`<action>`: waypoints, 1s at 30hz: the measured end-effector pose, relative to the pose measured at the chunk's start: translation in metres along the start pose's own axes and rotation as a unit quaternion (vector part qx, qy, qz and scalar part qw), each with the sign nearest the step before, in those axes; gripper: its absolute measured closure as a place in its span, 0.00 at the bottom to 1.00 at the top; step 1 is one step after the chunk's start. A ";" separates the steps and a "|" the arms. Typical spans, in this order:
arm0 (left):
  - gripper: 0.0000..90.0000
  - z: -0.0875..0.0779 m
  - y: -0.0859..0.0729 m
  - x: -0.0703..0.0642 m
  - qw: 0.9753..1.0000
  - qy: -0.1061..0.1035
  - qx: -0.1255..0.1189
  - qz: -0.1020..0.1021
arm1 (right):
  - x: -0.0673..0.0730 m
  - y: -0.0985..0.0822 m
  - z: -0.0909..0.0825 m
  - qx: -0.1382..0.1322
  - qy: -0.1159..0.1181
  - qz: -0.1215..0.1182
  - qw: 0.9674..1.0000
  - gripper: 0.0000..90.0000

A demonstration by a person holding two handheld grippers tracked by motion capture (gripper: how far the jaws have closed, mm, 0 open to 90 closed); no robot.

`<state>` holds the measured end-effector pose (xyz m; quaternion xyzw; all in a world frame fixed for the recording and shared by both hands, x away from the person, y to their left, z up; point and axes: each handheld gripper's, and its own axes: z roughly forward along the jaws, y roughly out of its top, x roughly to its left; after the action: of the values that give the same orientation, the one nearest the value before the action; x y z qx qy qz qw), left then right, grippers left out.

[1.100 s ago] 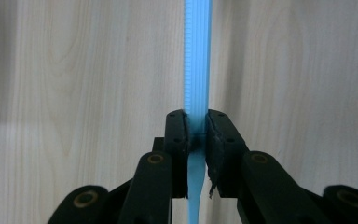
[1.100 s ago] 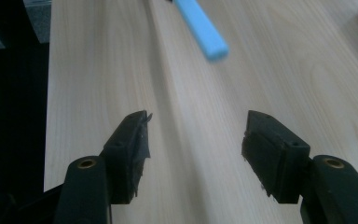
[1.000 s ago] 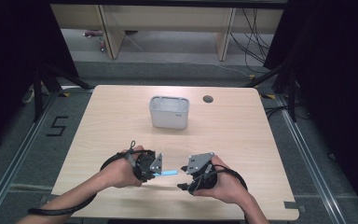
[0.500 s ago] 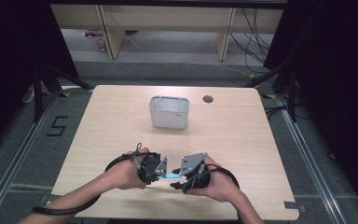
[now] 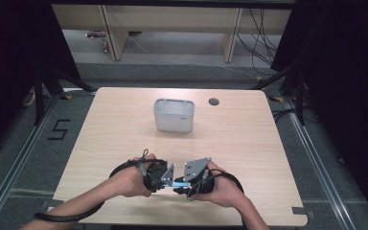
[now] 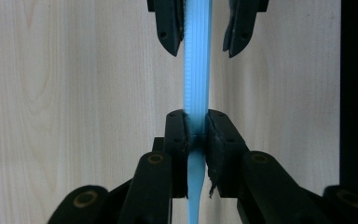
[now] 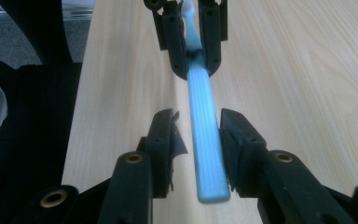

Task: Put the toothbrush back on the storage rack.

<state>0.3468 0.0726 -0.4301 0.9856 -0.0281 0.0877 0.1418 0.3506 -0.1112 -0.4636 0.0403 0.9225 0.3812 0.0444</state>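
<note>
Near the front edge of the wooden table (image 5: 249,143), between the person's two hands, a slim light-blue ribbed plastic strip (image 5: 179,184) spans the gap from one gripper to the other. It is held above the tabletop, not resting on it.

Left gripper (image 6: 196,135): jaws pressed together on the strip, pinching it partway along its length. A narrower tail of the strip passes back between the jaws toward the camera.

Right gripper (image 7: 198,135): jaws spread, one on either side of the strip's broad, blunt end. In the right gripper view a clear gap shows beside the left jaw; the right jaw lies close against the strip, and contact there cannot be confirmed. The left gripper view agrees, with the far jaws standing apart from the strip on both sides.

Governing relation: the strip's long axis runs straight along the line joining the two grippers, left to right across the table in the high view. Its blunt end points toward the right gripper and lies within that gripper's open mouth. The two tools face each other nose to nose, close together.

Judgement: the right gripper needs only to close to share the hold; no sideways correction appears necessary.

A grey rectangular bin (image 5: 173,115) stands well apart at the table's middle, farther from the person.
</note>
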 end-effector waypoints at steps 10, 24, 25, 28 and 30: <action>0.87 0.000 0.001 -0.002 1.000 -0.003 -0.009 0.004 | 0.002 -0.001 -0.001 -0.005 0.010 0.004 1.000 0.88; 0.45 -0.021 -0.033 0.002 0.968 0.092 -0.185 -0.144 | -0.007 -0.021 -0.018 -0.031 -0.082 0.064 0.994 0.88; 0.44 -0.022 -0.038 0.002 0.961 0.100 -0.202 -0.158 | -0.008 -0.024 -0.020 -0.036 -0.092 0.069 0.993 0.88; 0.41 -0.023 -0.053 0.002 0.938 0.114 -0.254 -0.209 | -0.010 -0.029 -0.025 -0.046 -0.114 0.085 0.989 0.88; 0.39 -0.021 -0.059 0.002 0.926 0.113 -0.276 -0.233 | -0.012 -0.033 -0.027 -0.060 -0.132 0.096 0.985 0.88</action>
<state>0.3499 0.1355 -0.4260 0.8697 0.1950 0.1517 0.4274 0.3576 -0.1547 -0.4667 0.1763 0.8758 0.4296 0.1315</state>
